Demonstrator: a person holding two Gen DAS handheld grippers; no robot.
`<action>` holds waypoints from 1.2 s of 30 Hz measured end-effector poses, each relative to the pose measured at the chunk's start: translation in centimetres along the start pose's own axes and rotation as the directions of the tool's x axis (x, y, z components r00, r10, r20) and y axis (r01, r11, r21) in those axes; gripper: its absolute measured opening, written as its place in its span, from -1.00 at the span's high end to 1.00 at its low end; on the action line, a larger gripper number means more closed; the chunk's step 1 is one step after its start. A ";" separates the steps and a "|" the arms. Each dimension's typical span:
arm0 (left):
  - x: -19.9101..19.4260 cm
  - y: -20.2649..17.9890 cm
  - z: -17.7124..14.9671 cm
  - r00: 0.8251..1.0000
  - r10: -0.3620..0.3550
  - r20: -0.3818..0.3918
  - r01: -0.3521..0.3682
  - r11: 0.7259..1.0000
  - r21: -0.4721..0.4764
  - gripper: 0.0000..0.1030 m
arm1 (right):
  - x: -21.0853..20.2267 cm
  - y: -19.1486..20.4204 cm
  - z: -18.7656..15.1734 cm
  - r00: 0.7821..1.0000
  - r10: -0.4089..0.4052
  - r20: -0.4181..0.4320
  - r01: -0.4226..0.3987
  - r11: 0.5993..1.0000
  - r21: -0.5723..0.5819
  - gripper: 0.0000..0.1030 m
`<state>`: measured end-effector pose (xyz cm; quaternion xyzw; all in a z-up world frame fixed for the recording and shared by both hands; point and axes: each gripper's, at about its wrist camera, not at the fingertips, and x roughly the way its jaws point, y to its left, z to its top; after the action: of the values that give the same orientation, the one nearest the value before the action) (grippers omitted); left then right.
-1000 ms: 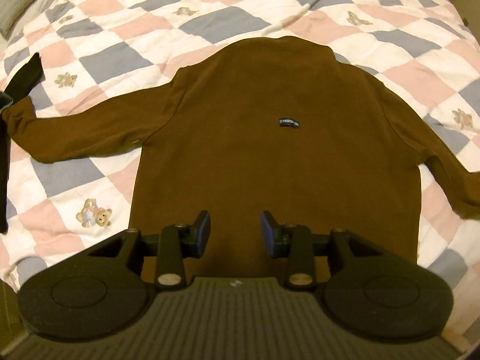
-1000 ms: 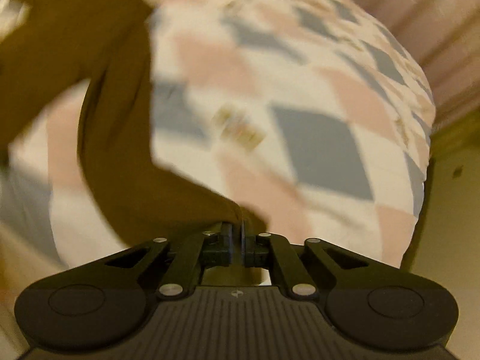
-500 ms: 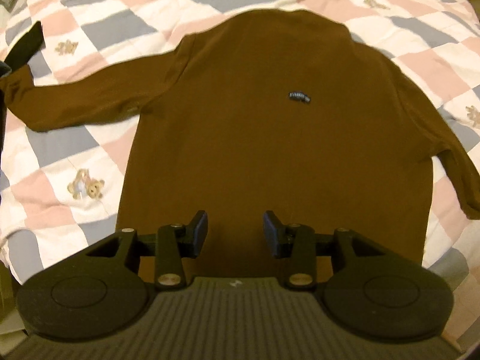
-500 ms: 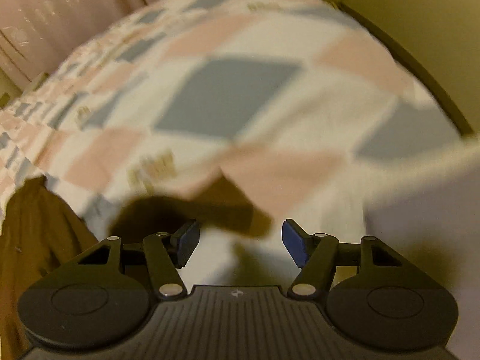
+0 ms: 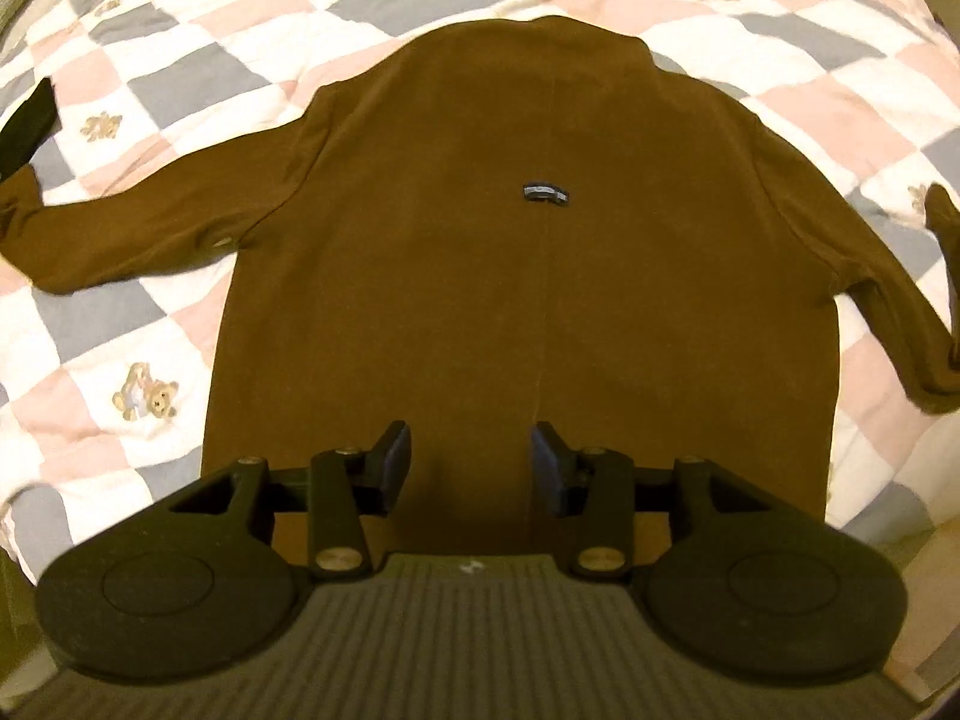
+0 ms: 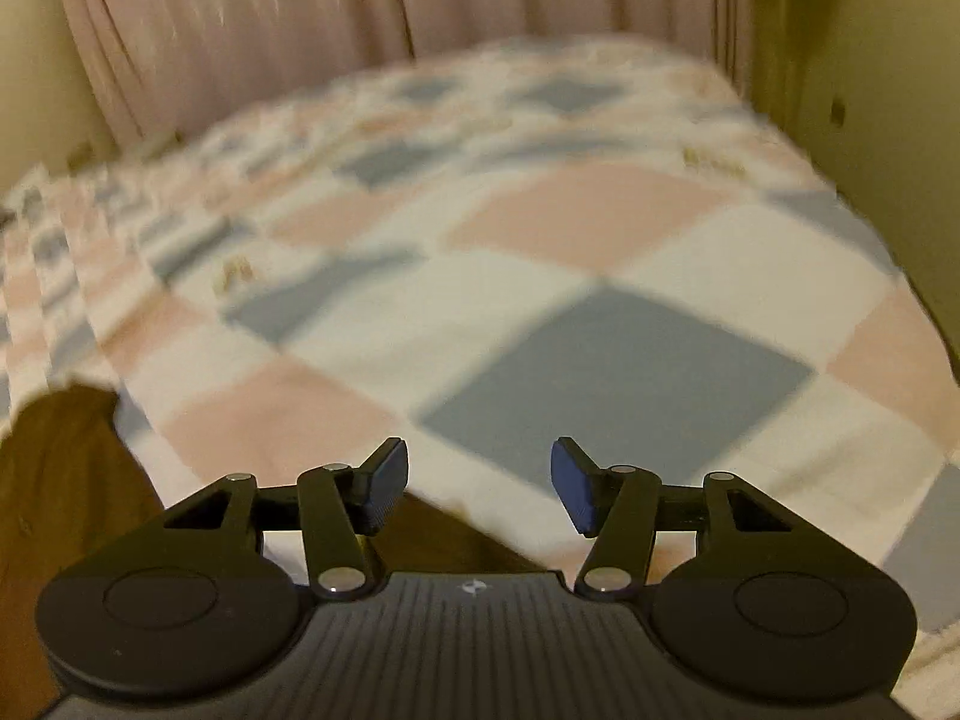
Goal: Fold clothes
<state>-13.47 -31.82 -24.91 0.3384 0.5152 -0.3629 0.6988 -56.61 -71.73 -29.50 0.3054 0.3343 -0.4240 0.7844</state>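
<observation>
A brown long-sleeved top (image 5: 510, 276) lies flat on the patchwork quilt (image 5: 198, 84), sleeves spread to both sides, a small dark label (image 5: 545, 192) at its middle. My left gripper (image 5: 471, 468) hovers open over the hem, nothing between its fingers. In the right wrist view, my right gripper (image 6: 479, 483) is open and empty above the quilt (image 6: 600, 360). Brown cloth (image 6: 60, 498) of the top lies at the lower left and just under the left finger (image 6: 384, 483). That view is blurred.
A black strap-like item (image 5: 27, 120) lies at the quilt's left edge by the left cuff. A teddy bear print (image 5: 147, 399) marks the quilt left of the top. Pink curtains (image 6: 360, 6) and a yellowish wall (image 6: 888, 120) stand behind the bed.
The right gripper, shut on the right sleeve a second ago, has opened, let it go and swung up toward the curtains. The left gripper stayed open, its view shifting slightly over the top.
</observation>
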 end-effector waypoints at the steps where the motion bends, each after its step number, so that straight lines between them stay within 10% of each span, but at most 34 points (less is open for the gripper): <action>1: 0.1 0.2 -0.1 1.000 0.003 -0.005 -0.003 1.000 -0.014 0.22 | 0.6 -0.9 -0.5 0.999 0.012 -0.051 -0.011 1.000 0.024 -0.08; 9: 1.8 1.2 -1.3 0.997 -0.014 -0.081 0.005 0.993 -0.114 0.22 | 6.0 -4.1 -4.1 0.974 0.156 -0.162 -0.086 0.924 0.372 -0.13; 10: 1.9 1.2 -1.3 0.996 -0.018 -0.084 0.008 0.993 -0.118 0.22 | 6.8 -3.6 -4.2 0.975 0.146 -0.169 -0.071 0.920 0.385 0.15; 11: 1.8 1.2 -1.3 0.996 -0.019 -0.083 0.009 0.993 -0.119 0.22 | 7.2 -3.4 -4.1 0.974 0.146 -0.172 -0.070 0.920 0.387 0.92; 17: 0.1 2.5 -1.1 0.999 -0.024 -0.026 0.020 0.989 -0.147 0.21 | -3.0 -3.1 -3.7 0.998 0.007 0.066 -0.034 0.909 0.415 0.90; 22: -0.6 4.3 -1.9 0.999 -0.039 -0.011 0.036 0.983 -0.181 0.21 | -15.1 -5.7 -7.0 0.945 -0.243 0.221 0.092 0.841 0.533 0.90; 31: -1.2 6.9 -4.9 0.997 -0.082 0.009 0.083 0.976 -0.200 0.20 | -18.9 -4.0 -16.3 0.905 -0.424 -0.039 0.349 0.685 0.640 0.84; 36: -1.7 9.5 -6.8 0.996 -0.092 0.004 0.091 0.981 -0.173 0.07 | -18.0 -1.7 -18.2 0.773 -0.601 -0.203 0.599 0.585 0.547 0.06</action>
<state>-8.94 -21.01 -23.96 0.2530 0.5614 -0.3477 0.7071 -70.43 -50.33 -26.40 0.3988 0.2691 -0.7447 0.4625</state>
